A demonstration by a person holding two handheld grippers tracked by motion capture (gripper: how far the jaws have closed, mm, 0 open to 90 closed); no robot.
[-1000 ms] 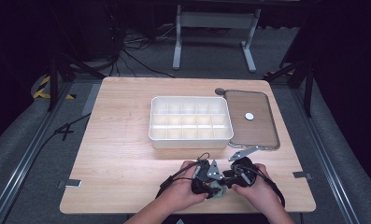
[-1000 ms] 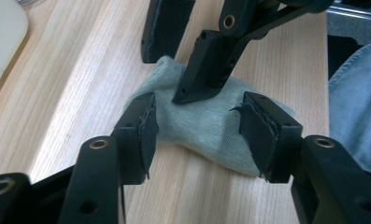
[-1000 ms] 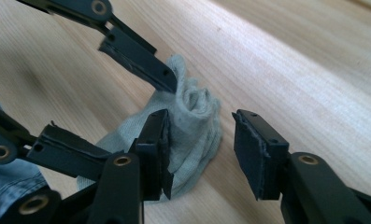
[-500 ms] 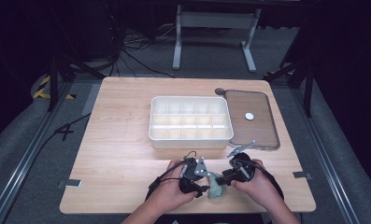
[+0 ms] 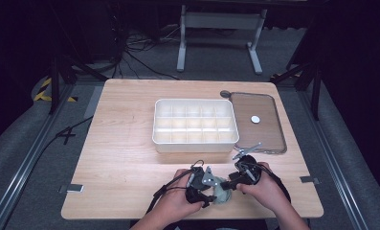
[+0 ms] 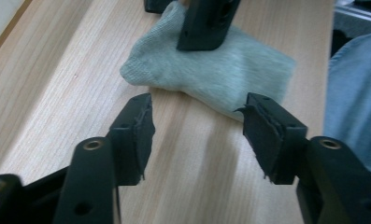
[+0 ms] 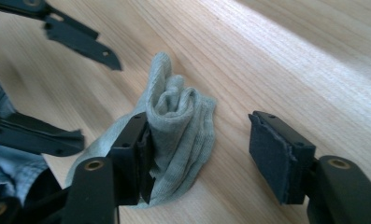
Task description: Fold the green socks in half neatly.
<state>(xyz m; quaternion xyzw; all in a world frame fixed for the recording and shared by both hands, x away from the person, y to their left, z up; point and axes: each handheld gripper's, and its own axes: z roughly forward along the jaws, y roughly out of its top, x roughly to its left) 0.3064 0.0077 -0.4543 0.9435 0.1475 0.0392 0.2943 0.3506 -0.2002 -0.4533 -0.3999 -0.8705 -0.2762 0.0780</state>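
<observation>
Since half a second ago the left gripper (image 5: 207, 191) keeps its jaws parted, gripping nothing. The grey sock (image 6: 211, 74) lies bunched on the table (image 5: 130, 143) between both grippers. The right gripper (image 7: 199, 149) has just been opening, one pad touching the sock; hands partly hide it from above.

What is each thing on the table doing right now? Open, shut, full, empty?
sock: bunched, lying on the table, not gripped.
right gripper: jaws open and just been opening, sock between them, touching one jaw.
left gripper: jaws open, nothing between them.
white box: open, compartments empty.
lid: off, lying flat beside the box.
</observation>
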